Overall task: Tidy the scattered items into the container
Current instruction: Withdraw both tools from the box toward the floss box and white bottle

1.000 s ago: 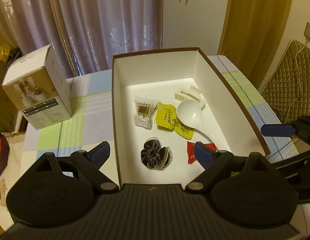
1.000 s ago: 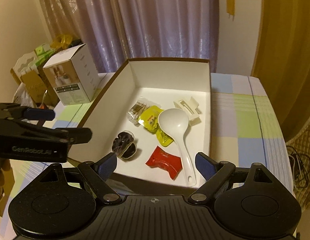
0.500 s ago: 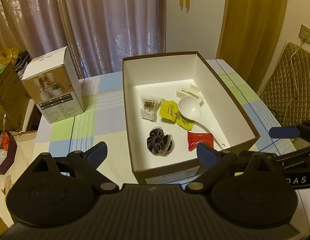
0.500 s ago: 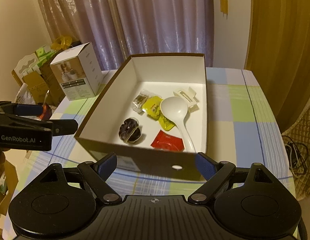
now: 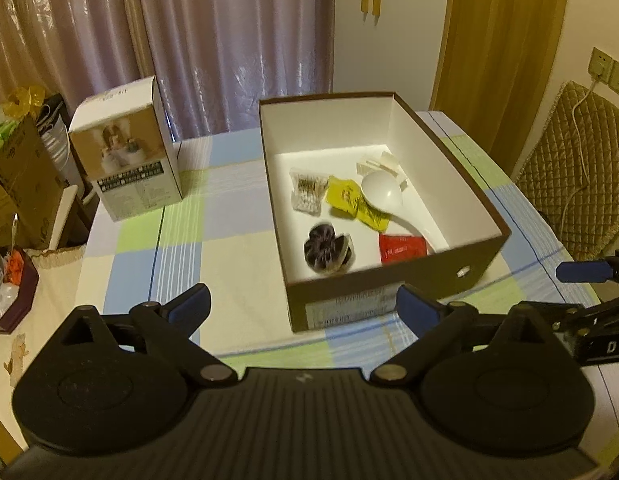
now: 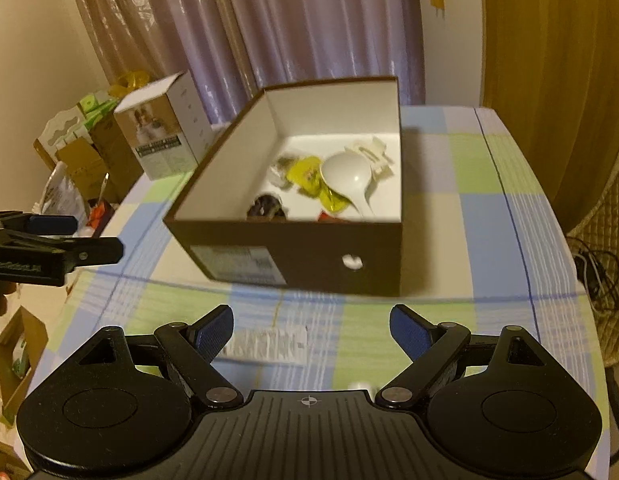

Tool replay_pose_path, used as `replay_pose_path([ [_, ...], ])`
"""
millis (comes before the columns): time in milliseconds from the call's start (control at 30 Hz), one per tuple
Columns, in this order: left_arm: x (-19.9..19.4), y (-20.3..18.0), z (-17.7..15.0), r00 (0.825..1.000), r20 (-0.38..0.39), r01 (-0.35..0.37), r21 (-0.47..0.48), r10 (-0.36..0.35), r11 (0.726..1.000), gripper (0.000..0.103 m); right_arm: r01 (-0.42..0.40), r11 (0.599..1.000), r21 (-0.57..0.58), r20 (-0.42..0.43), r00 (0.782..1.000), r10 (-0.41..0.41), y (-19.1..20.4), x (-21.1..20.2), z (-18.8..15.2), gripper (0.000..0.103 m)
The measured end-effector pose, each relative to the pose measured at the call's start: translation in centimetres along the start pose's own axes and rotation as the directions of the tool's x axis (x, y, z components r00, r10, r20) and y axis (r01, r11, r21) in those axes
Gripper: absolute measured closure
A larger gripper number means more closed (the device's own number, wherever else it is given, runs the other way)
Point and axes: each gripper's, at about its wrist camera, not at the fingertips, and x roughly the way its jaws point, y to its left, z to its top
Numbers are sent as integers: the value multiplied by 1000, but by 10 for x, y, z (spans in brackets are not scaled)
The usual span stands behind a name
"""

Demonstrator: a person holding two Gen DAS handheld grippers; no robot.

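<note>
Nearest, left gripper (image 5: 303,308) and right gripper (image 6: 311,328) hang wide apart, empty. Beyond, a white packet (image 6: 269,345) lies on the checked tablecloth (image 6: 489,208), likely the next pickup. Farther, the box (image 6: 309,248) holds spoon (image 5: 383,196), sachets, scrunchie (image 5: 327,248).

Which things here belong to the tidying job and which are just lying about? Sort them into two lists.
Job:
brown box, the container
white spoon
yellow sachet
red packet
dark scrunchie
clear packet
white clip

Lying about:
printed carton
white wrapper on the cloth
cardboard boxes beside the table
quilted chair
</note>
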Motion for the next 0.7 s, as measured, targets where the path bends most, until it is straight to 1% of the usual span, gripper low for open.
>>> replay_pose_path([
  [200, -5, 4, -35, 999, -34, 35, 39, -34, 999, 5, 18, 1000, 4, -43, 999, -18, -5, -2, -34, 12],
  [400, -3, -1, -81, 994, -78, 77, 73, -71, 994, 5, 29, 999, 38, -92, 995, -26, -10, -1, -65, 12],
  [567, 1, -11, -115, 987, -124, 114, 128, -98, 985, 5, 41, 998, 41, -131, 991, -35, -10, 3, -80, 12],
  [700, 3, -18, -130, 983, -140, 144, 164, -121, 976, 5, 60, 997, 39, -158, 986, -53, -12, 6, -90, 12],
])
